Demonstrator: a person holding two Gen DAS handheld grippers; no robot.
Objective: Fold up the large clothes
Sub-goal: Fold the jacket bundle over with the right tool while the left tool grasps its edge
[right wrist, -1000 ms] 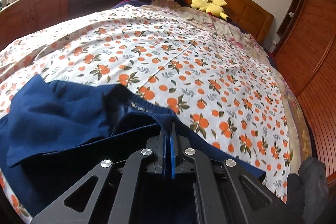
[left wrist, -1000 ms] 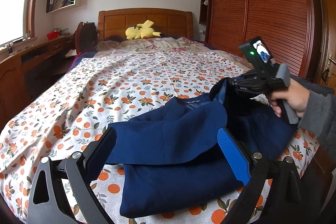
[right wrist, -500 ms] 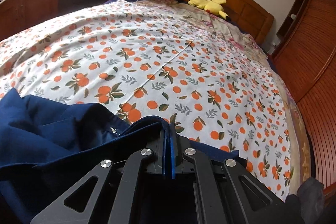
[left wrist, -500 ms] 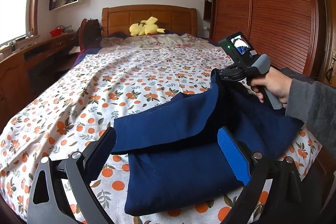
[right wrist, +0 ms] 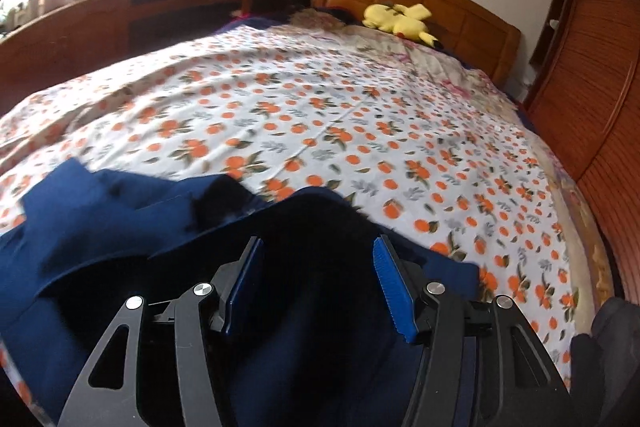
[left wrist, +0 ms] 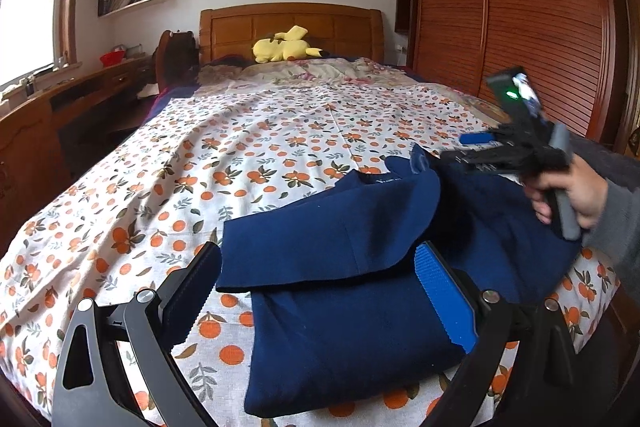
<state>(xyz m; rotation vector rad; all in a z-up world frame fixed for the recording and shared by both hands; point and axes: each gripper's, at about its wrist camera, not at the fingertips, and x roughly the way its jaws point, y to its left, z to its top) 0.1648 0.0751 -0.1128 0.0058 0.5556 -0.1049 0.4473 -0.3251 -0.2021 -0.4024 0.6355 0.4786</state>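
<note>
A navy blue garment (left wrist: 352, 291) lies partly folded at the near right corner of the bed, a flap folded across its top. It also shows in the right wrist view (right wrist: 120, 235). My left gripper (left wrist: 324, 291) is open and empty, its fingers wide apart just above the garment's near edge. My right gripper (right wrist: 316, 287) is open above the garment's far right part, nothing between its blue pads (right wrist: 390, 291). In the left wrist view the right gripper (left wrist: 476, 147) hovers over the collar end, held by a hand.
The bed's sheet (left wrist: 260, 155) has an orange-fruit print. A yellow plush toy (left wrist: 284, 45) lies by the wooden headboard (left wrist: 292, 23). A wooden wardrobe (left wrist: 520, 19) runs along the right side. A desk (left wrist: 60, 107) stands on the left.
My right gripper was shut on the garment's collar edge, lifted and carried it over, and has now opened and let it go. The left gripper has stayed open.
</note>
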